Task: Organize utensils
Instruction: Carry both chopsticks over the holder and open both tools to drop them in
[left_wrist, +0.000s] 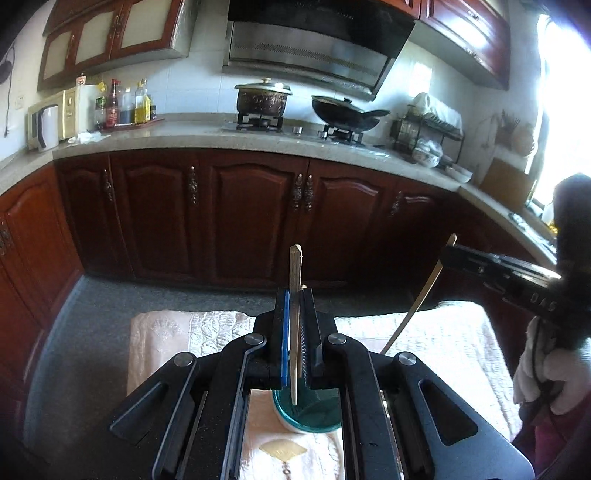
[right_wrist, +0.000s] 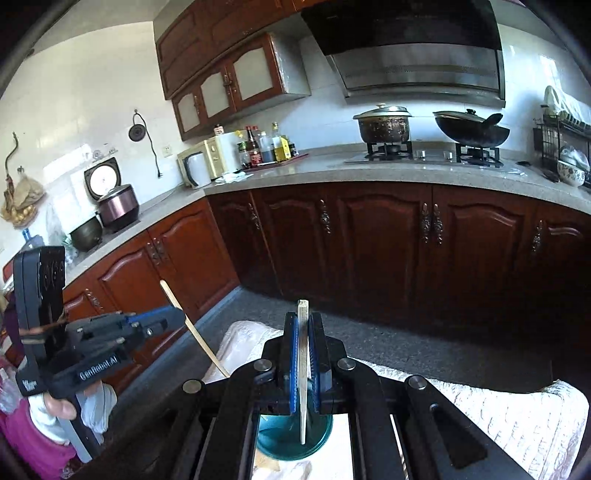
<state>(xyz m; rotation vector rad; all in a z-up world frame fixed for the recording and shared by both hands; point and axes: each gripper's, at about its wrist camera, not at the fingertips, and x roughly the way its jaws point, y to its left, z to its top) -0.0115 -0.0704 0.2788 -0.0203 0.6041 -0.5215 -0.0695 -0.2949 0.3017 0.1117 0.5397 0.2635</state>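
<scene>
While each chopstick is pinched upright between closed jaws, the left chopstick (left_wrist: 295, 295) rises through the left gripper (left_wrist: 295, 306) and the right chopstick (right_wrist: 303, 350) through the right gripper (right_wrist: 303, 332). Both hang above a teal glass cup (right_wrist: 291, 439) standing on the cloth-covered tabletop (left_wrist: 424, 332). Beyond are dark wood cabinets (left_wrist: 251, 214) and a stove with a pot (left_wrist: 263, 99) and a wok (left_wrist: 347, 110).

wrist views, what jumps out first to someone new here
Each black gripper is shut on a pale wooden chopstick: the left gripper holds one upright, the right gripper another. Below both stands a teal glass cup on a cream embroidered cloth; dark red wooden cabinets fill the background.
</scene>
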